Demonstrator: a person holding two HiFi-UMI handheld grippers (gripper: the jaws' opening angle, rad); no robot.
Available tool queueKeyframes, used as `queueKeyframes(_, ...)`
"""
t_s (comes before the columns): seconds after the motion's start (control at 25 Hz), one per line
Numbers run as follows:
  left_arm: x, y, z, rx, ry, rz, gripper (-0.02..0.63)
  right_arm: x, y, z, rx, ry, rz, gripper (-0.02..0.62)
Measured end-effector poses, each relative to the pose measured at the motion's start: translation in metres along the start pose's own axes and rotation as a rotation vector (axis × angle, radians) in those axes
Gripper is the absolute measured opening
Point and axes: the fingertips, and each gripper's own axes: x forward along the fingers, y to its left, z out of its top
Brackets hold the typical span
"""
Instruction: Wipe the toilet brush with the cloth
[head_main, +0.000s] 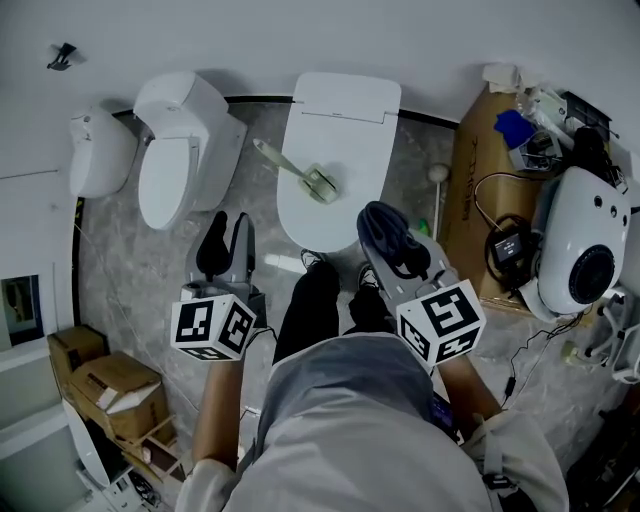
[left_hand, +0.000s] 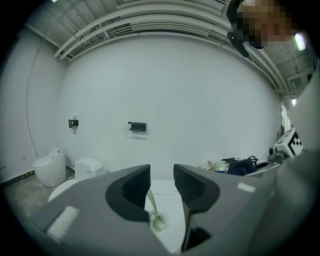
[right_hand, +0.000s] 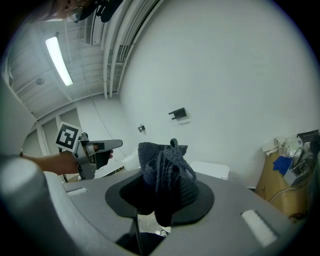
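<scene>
Head view: the pale green plastic toilet brush (head_main: 300, 172) lies on the closed white toilet lid (head_main: 340, 110). Left gripper view: the left gripper (left_hand: 161, 174) is open and empty; it should seize the handle firmly. Right gripper view: the right gripper (right_hand: 162, 197) clamps the dark knitted cloth (right_hand: 167, 165).

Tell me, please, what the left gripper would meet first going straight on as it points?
Probably the toilet brush on the closed toilet lid: it shows between the jaws of the left gripper; depth unclear.
</scene>
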Motion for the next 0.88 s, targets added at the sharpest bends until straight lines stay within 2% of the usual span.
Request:
queueKeyframes(0.36, 0.087, 0.038, -0.02, -0.064, 0.05, -0.041, 0.0, 0.041, -0.01, -0.004, 0.041, 0.035, -0.037, 0.114)
queueKeyframes(0.64, 0.155, 0.085, -0.054, -0.214, 0.101, -0.084, 0.0, 0.087, -0.023, -0.001, 0.079, 0.083, -0.115, 0.114)
queueKeyframes(0.88, 0.2, 0.101, -0.078, -0.279, 0.142, -0.189, 0.0, 0.129, -0.036, 0.008, 0.116, 0.116, -0.199, 0.114)
